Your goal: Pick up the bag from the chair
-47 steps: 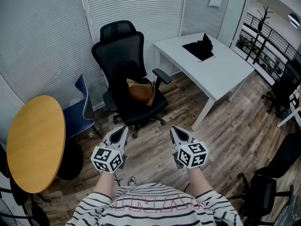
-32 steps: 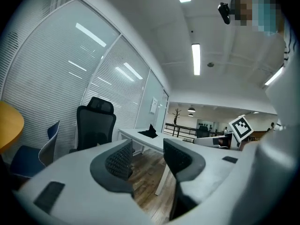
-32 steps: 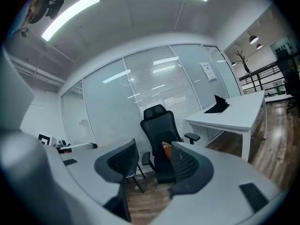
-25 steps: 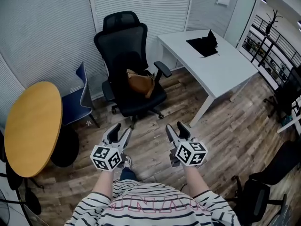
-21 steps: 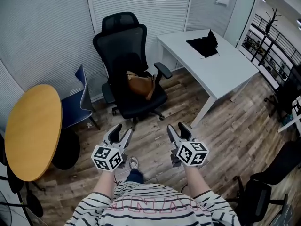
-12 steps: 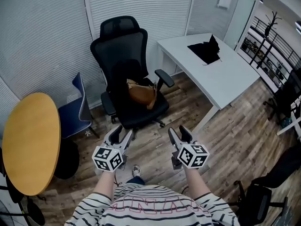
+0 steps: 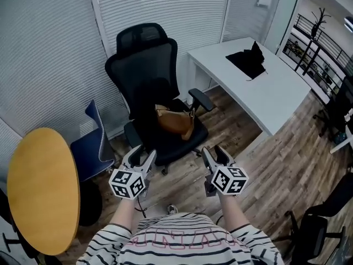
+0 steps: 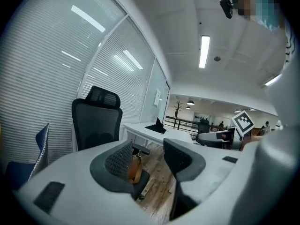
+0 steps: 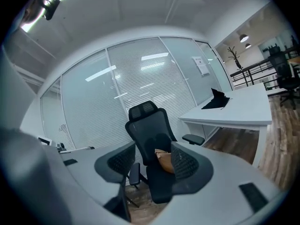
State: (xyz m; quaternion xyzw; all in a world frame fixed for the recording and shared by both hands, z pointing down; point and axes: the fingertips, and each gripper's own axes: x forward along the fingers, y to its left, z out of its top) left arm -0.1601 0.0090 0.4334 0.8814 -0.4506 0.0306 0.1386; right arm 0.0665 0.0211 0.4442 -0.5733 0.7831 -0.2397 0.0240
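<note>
**Bag still on the seat, grippers short of it**

None of the pickup is done. The tan leather handbag (image 7: 175,121) lies on the seat of the black mesh office chair (image 7: 146,65), at the seat's back edge, near the armrest on the desk side. The left gripper (image 7: 142,154) and right gripper (image 7: 214,153) hang short of the chair, jaws apart and empty. Reaching, gripping and lifting remain. Around the chair are a wood-plank floor (image 7: 276,164), a white desk (image 7: 259,93), a round yellow table (image 7: 44,186) and slatted blinds (image 7: 160,10).
</note>
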